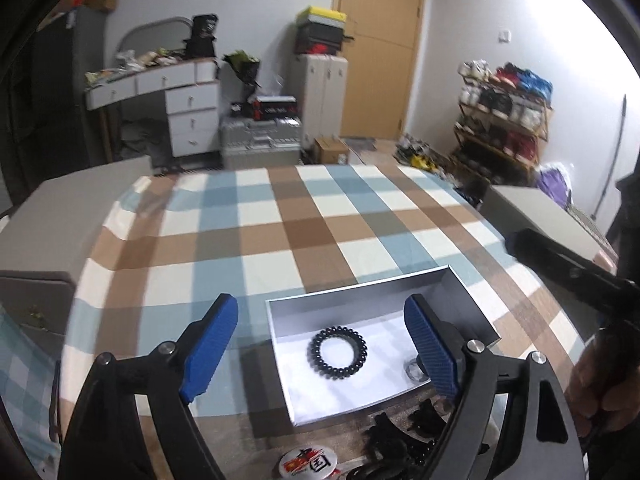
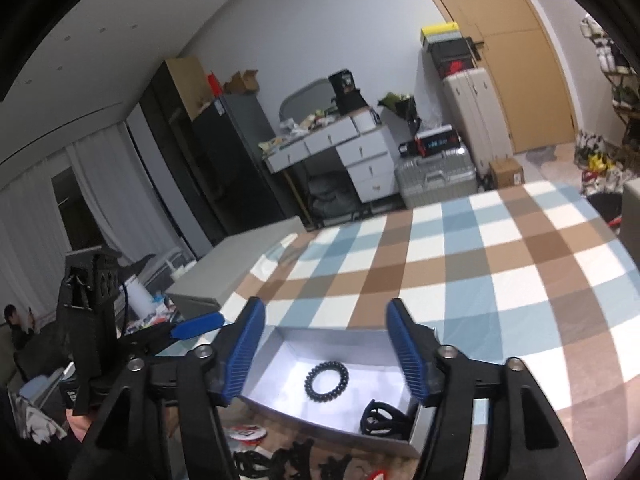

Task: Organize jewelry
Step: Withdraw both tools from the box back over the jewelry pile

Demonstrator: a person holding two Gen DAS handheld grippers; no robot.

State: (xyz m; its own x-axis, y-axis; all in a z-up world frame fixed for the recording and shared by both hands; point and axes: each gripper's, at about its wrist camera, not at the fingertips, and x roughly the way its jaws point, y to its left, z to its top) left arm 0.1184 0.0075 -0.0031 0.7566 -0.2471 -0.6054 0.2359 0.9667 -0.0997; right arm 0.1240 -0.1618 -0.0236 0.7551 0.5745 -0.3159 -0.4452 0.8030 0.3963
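A shallow silver box point(image 1: 352, 300) point(image 2: 280, 350) with a white floor lies on the checked tablecloth. A black beaded bracelet point(image 1: 338, 352) point(image 2: 327, 381) lies flat inside it. In the right wrist view a black hair claw point(image 2: 382, 418) lies in the box's near corner. A small silver ring point(image 1: 414, 371) sits in the box by my left gripper's right finger. My left gripper point(image 1: 326, 354) is open and empty above the box. My right gripper point(image 2: 328, 354) is open and empty above the box too. More black hair clips point(image 1: 394, 436) point(image 2: 280, 462) lie on the cloth in front of the box.
A round red-and-white badge point(image 1: 308, 465) point(image 2: 248, 434) lies near the front edge. The right gripper's arm point(image 1: 576, 272) crosses the table's right side. Grey chairs point(image 1: 80, 208) point(image 2: 240, 264) stand beside the table. Drawers, suitcases and a shoe rack stand behind.
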